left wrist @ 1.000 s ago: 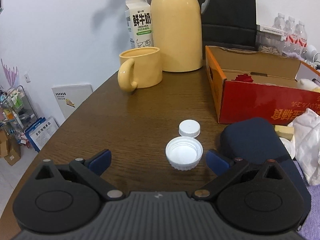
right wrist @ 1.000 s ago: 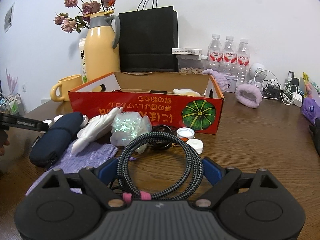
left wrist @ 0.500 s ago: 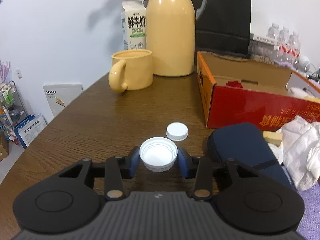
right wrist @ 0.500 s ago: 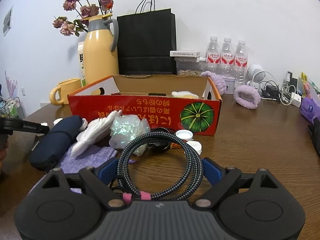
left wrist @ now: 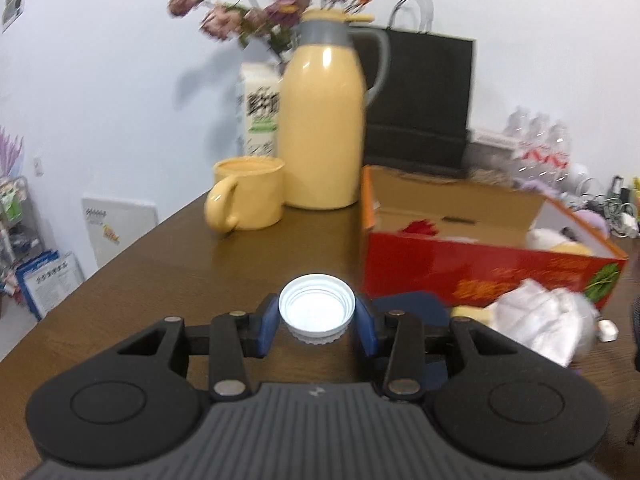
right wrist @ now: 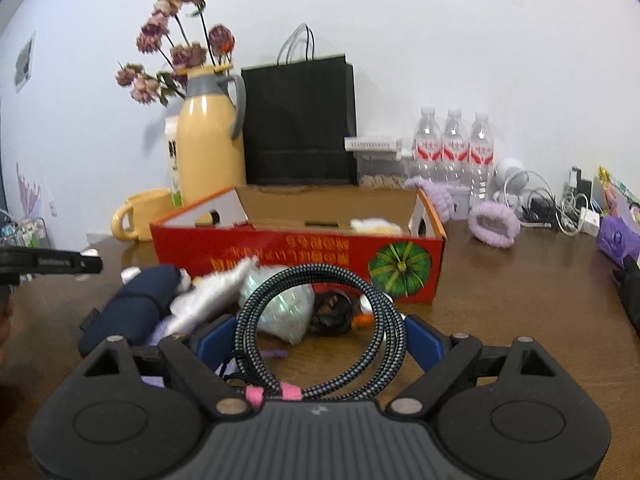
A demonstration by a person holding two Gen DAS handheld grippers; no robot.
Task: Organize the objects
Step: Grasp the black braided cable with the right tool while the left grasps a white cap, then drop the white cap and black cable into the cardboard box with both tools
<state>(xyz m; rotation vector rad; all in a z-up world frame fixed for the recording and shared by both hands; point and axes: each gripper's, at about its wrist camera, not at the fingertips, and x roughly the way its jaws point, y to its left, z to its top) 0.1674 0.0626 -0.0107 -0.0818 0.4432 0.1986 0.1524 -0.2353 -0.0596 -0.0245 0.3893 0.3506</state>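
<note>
In the left wrist view we are clamping the white cap (left wrist: 317, 313), open side up, between the blue pads of the left hand-held gripper (left wrist: 317, 322), above the counter (left wrist: 160, 264), with the red box (left wrist: 480, 268) at 2 o'clock. Only the right wrist view is showing the braided cable coil (right wrist: 320, 328): it is sitting between the wide-spread pads of the right hand-held gripper (right wrist: 320, 338), which are touching its sides. The left tool is appearing there at 9 o'clock.
</note>
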